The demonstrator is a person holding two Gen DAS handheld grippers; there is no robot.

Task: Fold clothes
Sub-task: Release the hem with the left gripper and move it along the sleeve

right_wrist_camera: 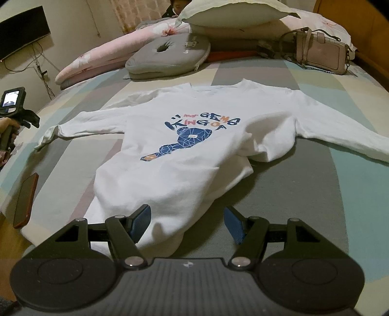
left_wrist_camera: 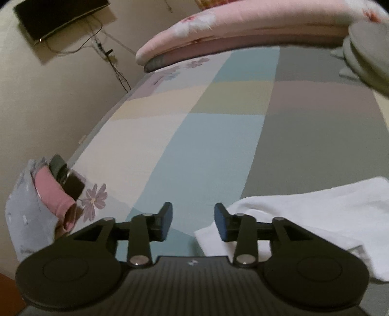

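A white long-sleeved sweatshirt (right_wrist_camera: 194,150) with a blue bear print lies front up on the patchwork bed sheet (right_wrist_camera: 304,194), both sleeves spread out. My right gripper (right_wrist_camera: 187,223) hovers open over its hem, and the cloth lies loose beneath the blue pads. In the left wrist view my left gripper (left_wrist_camera: 193,223) is open over bare sheet (left_wrist_camera: 170,158) with nothing between its fingers. The end of the white sleeve (left_wrist_camera: 304,218) lies just right of it, partly under the right finger. The right wrist view shows a hand holding the left gripper (right_wrist_camera: 29,119) at the bed's left side.
A phone in an orange case (right_wrist_camera: 25,201) lies near the bed's left edge. A grey cushion (right_wrist_camera: 167,56), a rolled pink quilt (right_wrist_camera: 97,56), pillows (right_wrist_camera: 231,17) and a pink handbag (right_wrist_camera: 321,52) crowd the head of the bed. A floral sleeve with a pink cuff (left_wrist_camera: 31,206) is at the left.
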